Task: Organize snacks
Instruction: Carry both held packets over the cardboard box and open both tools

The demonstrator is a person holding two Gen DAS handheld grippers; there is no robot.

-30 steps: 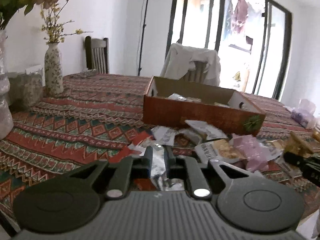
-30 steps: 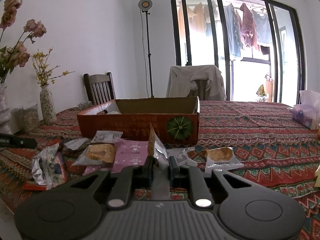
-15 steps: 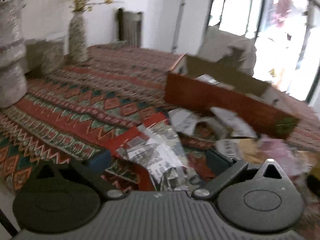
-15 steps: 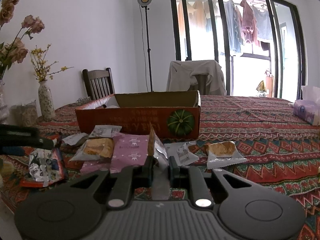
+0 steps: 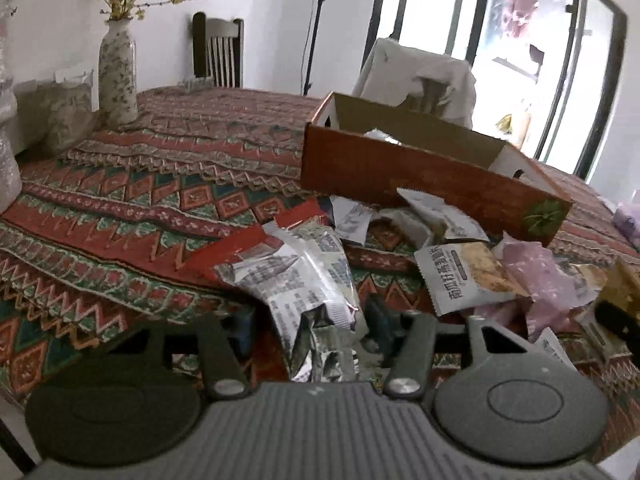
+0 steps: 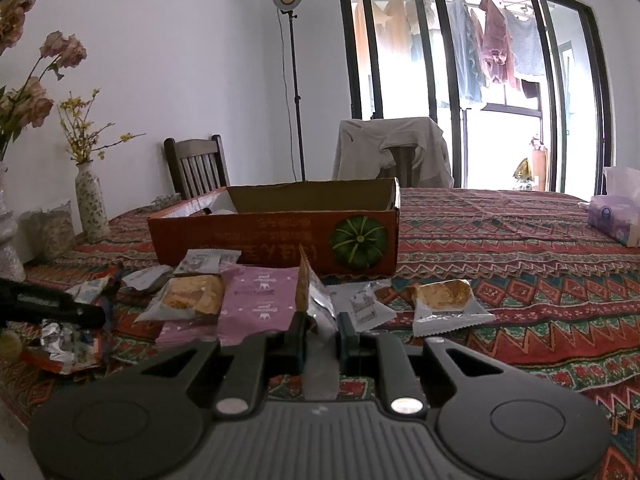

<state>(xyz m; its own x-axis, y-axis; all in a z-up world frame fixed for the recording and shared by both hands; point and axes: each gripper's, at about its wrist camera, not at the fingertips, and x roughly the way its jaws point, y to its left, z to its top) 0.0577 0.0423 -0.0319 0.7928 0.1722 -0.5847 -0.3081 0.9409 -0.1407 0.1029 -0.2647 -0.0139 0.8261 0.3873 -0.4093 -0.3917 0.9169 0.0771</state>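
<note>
Closing again after springing wide, my left hand-held gripper (image 5: 310, 330) straddles the silver packet (image 5: 308, 280) at the surface's near edge (pads not yet pressing). My right hand-held gripper (image 6: 322, 334) clamps a clear wrapper (image 6: 316, 304). Foil could slip sideways before reaching the box (image 5: 400, 176).

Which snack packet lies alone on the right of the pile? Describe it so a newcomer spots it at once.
Start from the long orange cardboard box with the green pumpkin picture on the patterned tablecloth. Just in front of its pumpkin corner, right of the pile, lies a clear-and-white plastic packet holding a golden-brown pastry. Unlike the overlapping packets leftward, it rests apart on bare cloth.
</note>
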